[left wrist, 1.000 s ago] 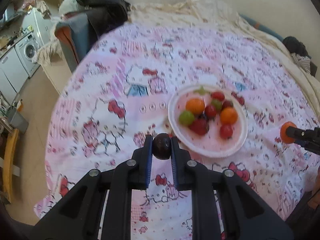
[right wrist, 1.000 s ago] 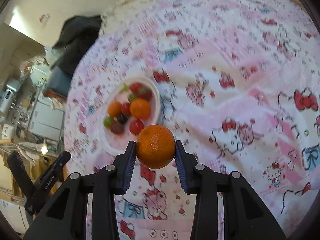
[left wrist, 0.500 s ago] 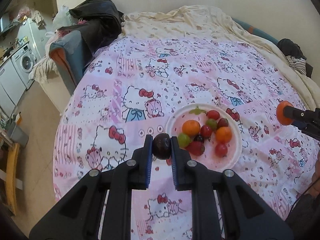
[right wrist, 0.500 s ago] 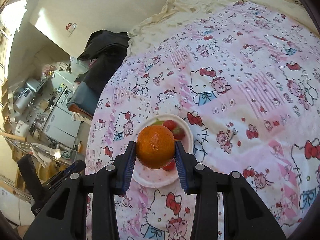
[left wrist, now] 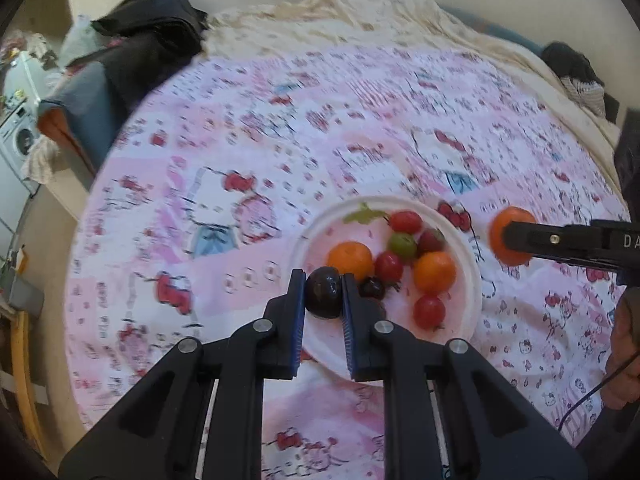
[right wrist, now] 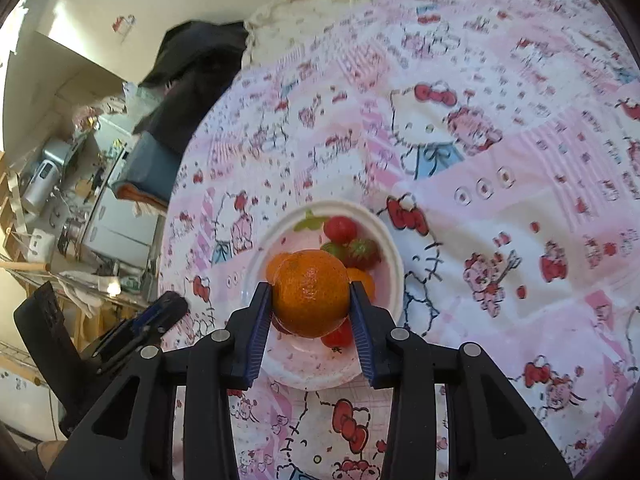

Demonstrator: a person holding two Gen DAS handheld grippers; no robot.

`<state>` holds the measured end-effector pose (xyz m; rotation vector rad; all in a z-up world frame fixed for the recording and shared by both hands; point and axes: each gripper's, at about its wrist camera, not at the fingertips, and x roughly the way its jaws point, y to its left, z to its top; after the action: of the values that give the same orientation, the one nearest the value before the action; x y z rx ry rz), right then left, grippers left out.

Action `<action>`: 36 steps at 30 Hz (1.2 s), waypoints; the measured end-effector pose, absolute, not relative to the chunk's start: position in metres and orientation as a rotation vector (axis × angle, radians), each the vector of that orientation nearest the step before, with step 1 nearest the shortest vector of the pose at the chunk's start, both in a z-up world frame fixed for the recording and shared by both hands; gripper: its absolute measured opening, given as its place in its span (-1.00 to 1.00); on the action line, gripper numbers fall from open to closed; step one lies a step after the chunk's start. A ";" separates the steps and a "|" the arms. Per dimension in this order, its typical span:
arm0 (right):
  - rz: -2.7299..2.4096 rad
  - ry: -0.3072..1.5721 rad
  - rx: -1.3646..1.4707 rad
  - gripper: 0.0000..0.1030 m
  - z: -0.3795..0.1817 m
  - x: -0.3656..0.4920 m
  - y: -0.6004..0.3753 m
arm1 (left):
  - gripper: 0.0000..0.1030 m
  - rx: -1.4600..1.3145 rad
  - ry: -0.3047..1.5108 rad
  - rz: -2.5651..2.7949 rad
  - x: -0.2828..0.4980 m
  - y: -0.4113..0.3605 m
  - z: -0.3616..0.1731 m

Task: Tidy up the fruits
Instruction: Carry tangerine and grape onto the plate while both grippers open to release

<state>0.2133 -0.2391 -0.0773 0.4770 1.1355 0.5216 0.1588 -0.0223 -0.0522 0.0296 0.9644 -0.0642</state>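
A white plate [left wrist: 474, 280] [right wrist: 396, 264] lies on the pink cartoon-print bedspread, holding oranges, red tomatoes, a strawberry and green fruits. My left gripper [left wrist: 324, 294] is shut on a dark plum [left wrist: 323, 297] and hovers over the plate's near-left rim. My right gripper [right wrist: 311, 300] is shut on a large orange [right wrist: 310, 292] above the plate's middle, hiding some fruit beneath. In the left wrist view that orange [left wrist: 508, 240] and the right gripper's black finger show just right of the plate. The left gripper [right wrist: 160, 312] shows at the lower left of the right wrist view.
Dark clothing [left wrist: 152, 40] is heaped at the bed's far left corner, and a cream blanket [left wrist: 360, 12] runs along the far side by the wall. The bed edge drops on the left to a floor with a washing machine [left wrist: 16, 140]. A person's hand [left wrist: 624, 364] is at the right.
Both grippers have swung over the plate with their fruits held. The plum now hangs over the plate's near-left rim, and the orange sits above the plate's middle and closer to it.
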 end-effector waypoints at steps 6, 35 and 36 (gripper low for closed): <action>0.566 1.216 0.468 -0.21 -0.102 0.218 -0.217 | -0.73 0.007 1.055 -0.115 0.165 -0.032 -0.086; 0.599 1.219 0.494 0.48 -0.105 0.217 -0.199 | 0.49 -0.078 1.118 -0.166 0.156 -0.028 -0.090; 0.601 1.209 0.483 0.48 -0.102 0.216 -0.200 | 0.49 -0.078 1.114 -0.156 0.155 -0.025 -0.088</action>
<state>0.2163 -0.2000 -0.1024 0.4832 1.2092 0.6006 0.1552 -0.0252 -0.0883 -0.0778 1.1143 -0.1557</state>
